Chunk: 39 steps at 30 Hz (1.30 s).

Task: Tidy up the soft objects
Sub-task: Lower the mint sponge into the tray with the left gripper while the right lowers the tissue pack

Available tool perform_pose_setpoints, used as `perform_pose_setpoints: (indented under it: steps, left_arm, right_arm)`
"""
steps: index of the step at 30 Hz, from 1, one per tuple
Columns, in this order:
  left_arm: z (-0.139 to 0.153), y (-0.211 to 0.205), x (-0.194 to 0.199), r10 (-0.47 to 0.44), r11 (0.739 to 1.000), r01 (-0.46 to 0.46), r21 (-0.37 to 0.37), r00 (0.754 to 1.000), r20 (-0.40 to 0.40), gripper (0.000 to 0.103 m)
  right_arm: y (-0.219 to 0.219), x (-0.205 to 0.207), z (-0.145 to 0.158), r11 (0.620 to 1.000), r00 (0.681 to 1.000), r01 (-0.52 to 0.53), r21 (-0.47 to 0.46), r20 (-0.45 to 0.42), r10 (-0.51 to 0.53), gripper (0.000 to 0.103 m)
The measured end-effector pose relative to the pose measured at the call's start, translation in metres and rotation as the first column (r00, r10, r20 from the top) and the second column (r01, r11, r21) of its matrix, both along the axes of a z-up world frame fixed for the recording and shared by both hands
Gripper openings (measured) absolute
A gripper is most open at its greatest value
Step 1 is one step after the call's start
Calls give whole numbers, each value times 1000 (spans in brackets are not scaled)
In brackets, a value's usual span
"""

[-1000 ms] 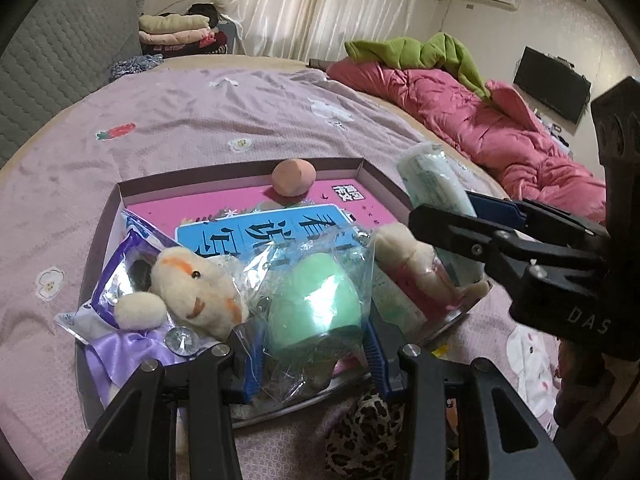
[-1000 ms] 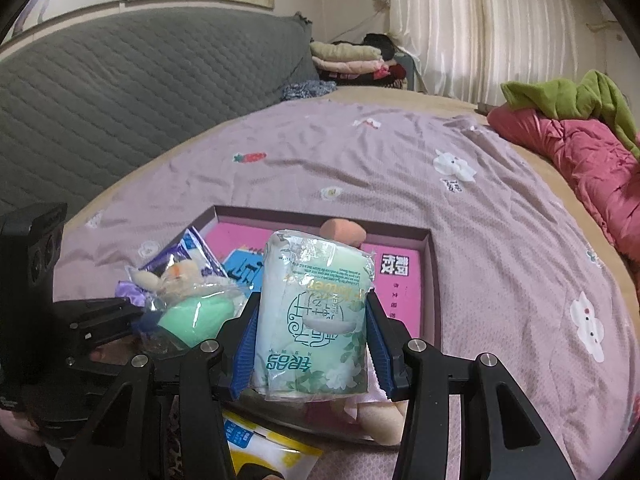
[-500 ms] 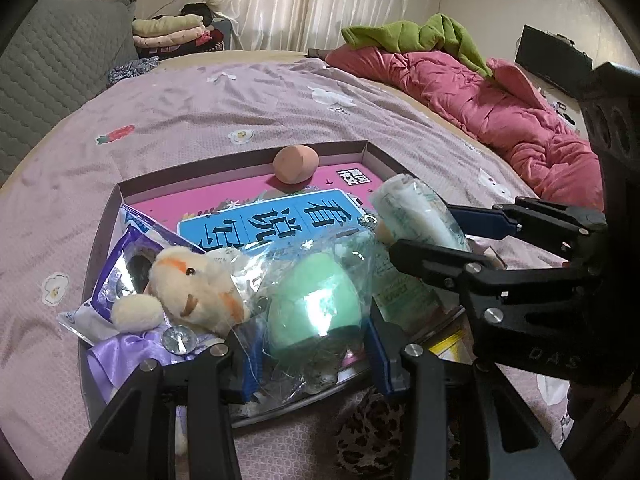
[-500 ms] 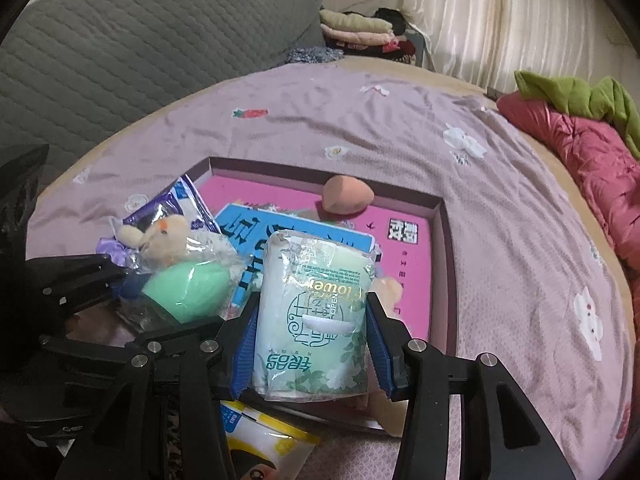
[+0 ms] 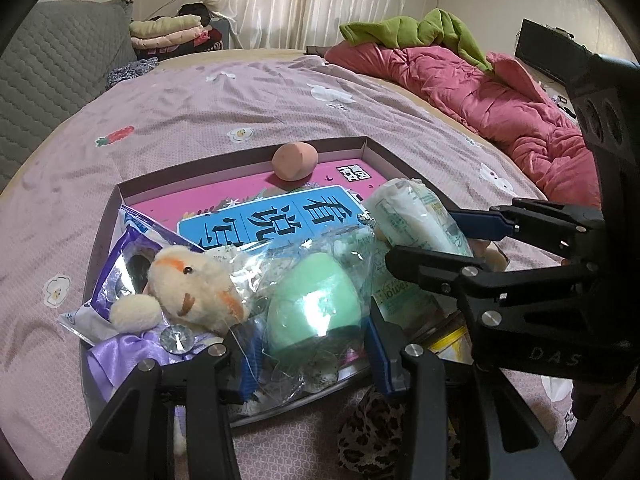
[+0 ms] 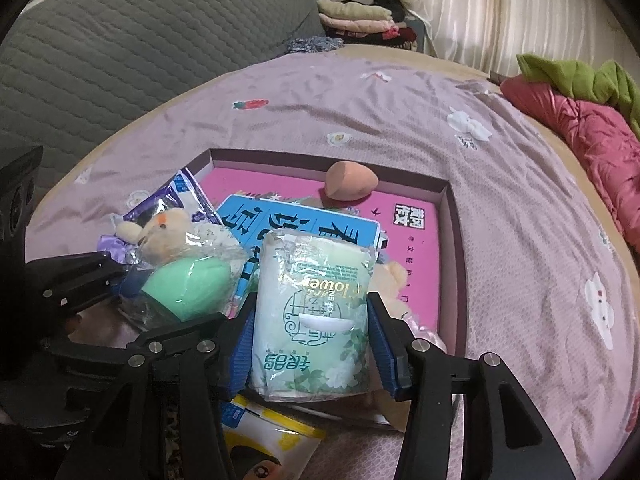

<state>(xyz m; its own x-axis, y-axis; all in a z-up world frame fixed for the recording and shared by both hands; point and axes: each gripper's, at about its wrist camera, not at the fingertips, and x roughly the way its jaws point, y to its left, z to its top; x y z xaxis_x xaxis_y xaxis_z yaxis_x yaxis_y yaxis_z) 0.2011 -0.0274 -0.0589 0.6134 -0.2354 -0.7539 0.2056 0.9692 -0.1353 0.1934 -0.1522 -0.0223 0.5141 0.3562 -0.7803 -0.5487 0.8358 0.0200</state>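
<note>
Right wrist view: tissue pack going down into the box, jaws easing off it.
Right gripper (image 6: 310, 340) has just been opening around the green tissue pack (image 6: 316, 312), which sits over the shallow box (image 6: 450, 216); whether the pads press on it cannot be told. Left gripper (image 5: 308, 344) clamps the bagged green sponge (image 5: 314, 304) at the box's near edge, beside the plush toy (image 5: 192, 288). Next, probably: release fully, back out, then drop the sponge.

A pink quilt (image 5: 472, 92) with a green blanket (image 5: 416, 30) on it lies at two o'clock, folded clothes (image 5: 168, 34) at eleven, white curtains (image 5: 304, 0) at twelve, a grey headboard (image 6: 132, 52) at ten.
</note>
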Motion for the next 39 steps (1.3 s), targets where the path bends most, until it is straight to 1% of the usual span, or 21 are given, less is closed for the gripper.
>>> perform_pose_setpoints:
  steps: [6, 11, 17, 26, 31, 39]
  left_arm:
    - [-1, -1, 0, 3, 1000, -3, 15, 1000, 0, 45]
    - [-1, -2, 0, 1, 1000, -1, 20, 1000, -2, 45]
    - [-1, -3, -1, -1, 1000, 2, 24, 1000, -3, 47]
    - [-2, -4, -4, -11, 999, 11, 34, 1000, -4, 49]
    - [0, -2, -4, -12, 1000, 12, 25, 1000, -2, 53]
    - [2, 6, -2, 4, 1000, -4, -17, 1000, -9, 56]
  right_arm:
    - [-3, 1, 1, 999, 1000, 9, 42, -19, -8, 59]
    - [-5, 1, 4, 998, 1000, 18, 61, -14, -17, 59]
    - [-11, 1, 11, 994, 1000, 27, 104, -4, -26, 59]
    - [-17, 1, 16, 991, 999, 47, 125, 8, -48, 59]
    - [-19, 2, 16, 990, 998, 58, 127, 7, -59, 59]
    - [-21, 2, 17, 990, 998, 64, 128, 13, -66, 60]
